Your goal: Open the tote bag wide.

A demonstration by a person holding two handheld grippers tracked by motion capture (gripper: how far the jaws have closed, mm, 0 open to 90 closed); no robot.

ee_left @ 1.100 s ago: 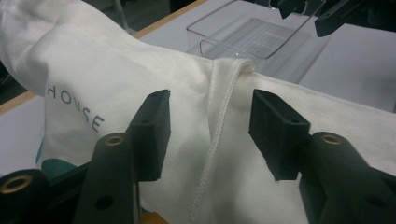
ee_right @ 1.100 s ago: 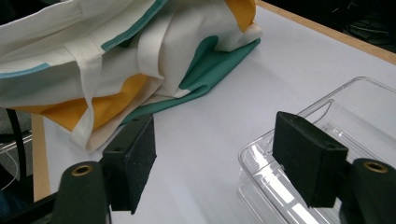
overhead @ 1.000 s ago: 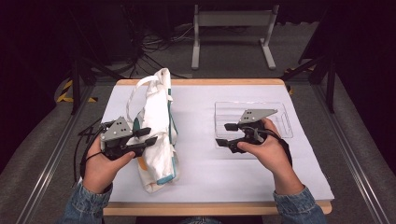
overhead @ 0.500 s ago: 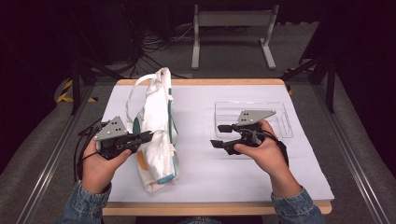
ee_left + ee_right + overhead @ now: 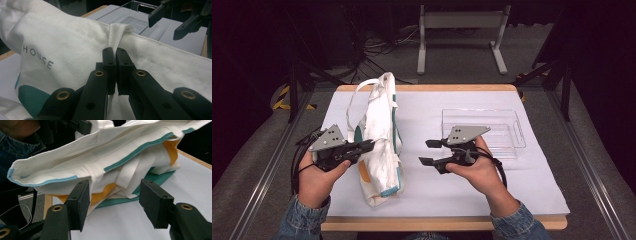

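— On the bench's (image 5: 512,200) left side, where was the tote bag (image 5: 379,145)?
— Lying there, the left gripper (image 5: 115,57) clamped on its edge.
— The right gripper (image 5: 428,152)?
— Fingers parted, closing, nothing pinched. Seemingly the opening step; next it needed the opposite edge.

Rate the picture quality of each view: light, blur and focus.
High view: the white table is evenly lit and sharp, while the surroundings fall into near black. Left gripper view: the cloth bag is crisp down to its weave and lettering, but the clear tray behind is soft. Right gripper view: the near tongs are slightly soft and the bag's folds sharper; corners dark.
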